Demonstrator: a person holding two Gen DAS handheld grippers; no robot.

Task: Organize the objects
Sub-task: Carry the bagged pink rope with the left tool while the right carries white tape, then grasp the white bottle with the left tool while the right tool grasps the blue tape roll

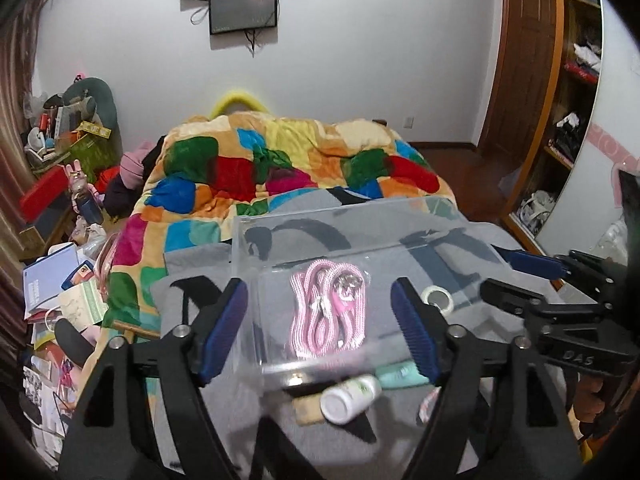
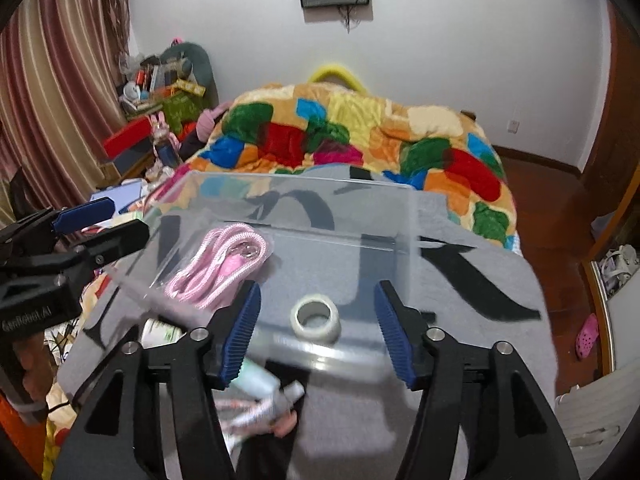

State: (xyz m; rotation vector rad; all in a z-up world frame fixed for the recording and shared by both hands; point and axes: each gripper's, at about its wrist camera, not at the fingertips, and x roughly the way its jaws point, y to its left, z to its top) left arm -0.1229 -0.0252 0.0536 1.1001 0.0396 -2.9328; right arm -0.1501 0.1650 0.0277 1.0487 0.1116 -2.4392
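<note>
Your left hand-held gripper (image 1: 320, 330) has its blue pads spread apart, gripping nothing, and your right hand-held gripper (image 2: 316, 330) is spread the same way. Just under them a white bottle (image 1: 349, 398) and a mint tube (image 1: 400, 374) lie on the grey cloth (image 2: 472, 280) covering the bed. Beyond sits a clear box (image 1: 320, 224) holding a pink cord (image 1: 328, 314) and a tape roll (image 2: 316, 317). Farther off you have the patchwork quilt (image 1: 288, 160), cluttered floor at left, a wooden wardrobe (image 1: 560, 92) at right, and a screen (image 1: 243, 9) on the white wall.
</note>
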